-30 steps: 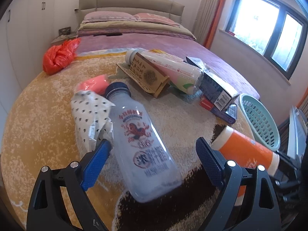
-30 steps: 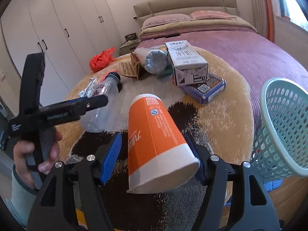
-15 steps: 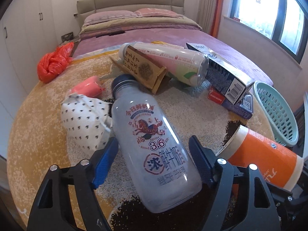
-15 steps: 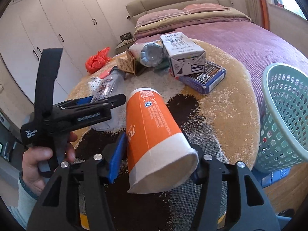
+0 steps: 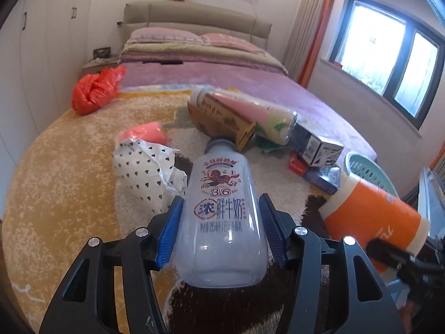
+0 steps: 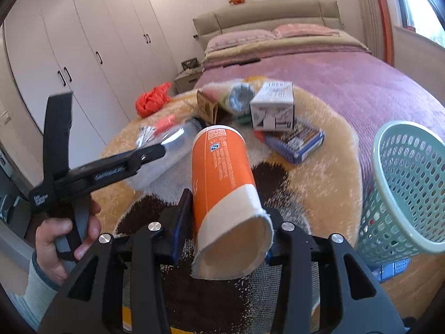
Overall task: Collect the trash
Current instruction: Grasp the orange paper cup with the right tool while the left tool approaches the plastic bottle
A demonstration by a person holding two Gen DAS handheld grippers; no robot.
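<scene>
My left gripper [image 5: 221,231] is shut on a clear plastic milk bottle [image 5: 222,208] with a blue cap, held off the rug; it also shows in the right wrist view [image 6: 167,156]. My right gripper [image 6: 225,231] is shut on an orange and white paper cup [image 6: 222,178], squeezing its open rim; the cup also shows at the right of the left wrist view [image 5: 372,217]. A pale green mesh basket [image 6: 411,189] stands at the right, beside the rug.
On the round rug [image 5: 69,167] lie a heart-print paper wrapper [image 5: 144,172], a pink item [image 5: 147,132], a brown carton [image 5: 219,122], a pink bottle [image 5: 258,114], a white box [image 6: 274,105] and a blue box [image 6: 297,142]. A red bag [image 5: 94,89] and a bed [image 6: 333,66] lie behind.
My left gripper closed on the milk bottle and lifted it off the rug. My right gripper squeezed the orange cup tighter and raised it.
</scene>
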